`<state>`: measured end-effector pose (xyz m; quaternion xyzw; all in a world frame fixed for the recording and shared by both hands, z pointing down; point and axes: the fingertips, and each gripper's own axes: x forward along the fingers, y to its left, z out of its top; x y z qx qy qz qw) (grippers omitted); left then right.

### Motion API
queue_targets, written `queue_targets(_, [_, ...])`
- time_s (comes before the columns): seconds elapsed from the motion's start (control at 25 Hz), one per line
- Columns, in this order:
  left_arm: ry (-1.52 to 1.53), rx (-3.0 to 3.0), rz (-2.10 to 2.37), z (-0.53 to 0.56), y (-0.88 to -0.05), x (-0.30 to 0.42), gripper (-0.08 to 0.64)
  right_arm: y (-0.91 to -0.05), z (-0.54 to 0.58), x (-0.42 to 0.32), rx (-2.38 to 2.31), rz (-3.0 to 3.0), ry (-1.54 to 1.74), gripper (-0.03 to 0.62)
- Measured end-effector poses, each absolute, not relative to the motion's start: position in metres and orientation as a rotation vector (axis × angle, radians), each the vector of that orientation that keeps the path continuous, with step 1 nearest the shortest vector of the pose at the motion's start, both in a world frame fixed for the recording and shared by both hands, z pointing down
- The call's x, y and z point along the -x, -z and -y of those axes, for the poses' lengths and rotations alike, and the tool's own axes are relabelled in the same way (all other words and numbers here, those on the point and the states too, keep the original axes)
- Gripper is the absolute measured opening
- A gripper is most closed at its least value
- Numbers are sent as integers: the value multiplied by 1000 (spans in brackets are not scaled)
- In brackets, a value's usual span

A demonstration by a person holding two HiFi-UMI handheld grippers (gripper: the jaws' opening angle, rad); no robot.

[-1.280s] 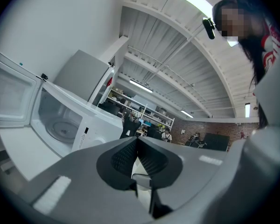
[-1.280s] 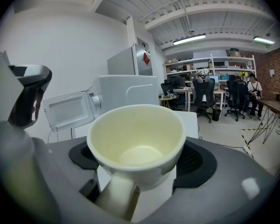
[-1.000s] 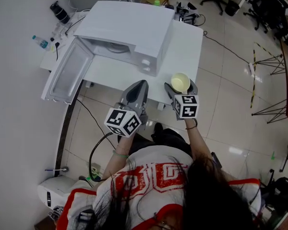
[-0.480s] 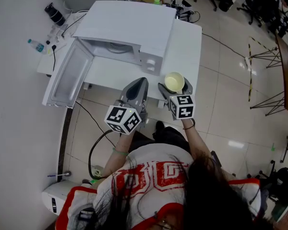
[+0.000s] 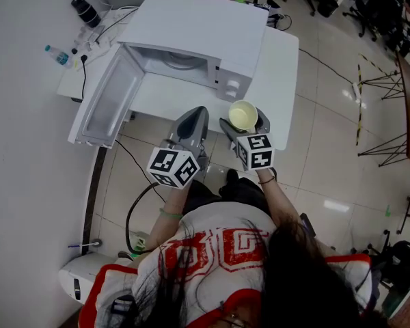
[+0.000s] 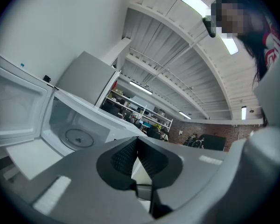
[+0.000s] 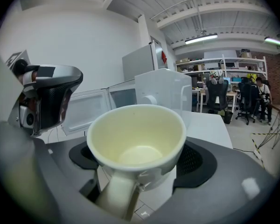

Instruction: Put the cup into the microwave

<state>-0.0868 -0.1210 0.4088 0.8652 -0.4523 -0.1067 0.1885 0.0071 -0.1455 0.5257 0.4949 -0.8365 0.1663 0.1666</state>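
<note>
Cup [image 7: 135, 134] in right tongs [image 5: 244, 121] now nearer the open microwave [image 5: 191, 39]

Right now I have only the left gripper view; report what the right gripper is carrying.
Observer: The right gripper is shut on a pale yellow cup, which is upright and empty.
Operator: Give me its handle direction.
Observer: The handle points back toward the gripper's body, low between the jaws.
Operator: Place the cup against the microwave for me.
Observer: In the head view the cup is held in front of the white microwave's control-panel end, to the right of the open cavity.
</note>
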Motion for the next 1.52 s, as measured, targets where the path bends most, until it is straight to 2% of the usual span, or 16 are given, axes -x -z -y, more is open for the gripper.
queue_targets(0.88, [281, -2457, 1286, 128, -402, 179, 0, -519, 163, 98, -1395, 2411, -488, 459])
queue_targets(1.52, [205, -2583, 1102, 125, -404, 233, 0, -515, 166, 146, -1608, 2315, -510, 460])
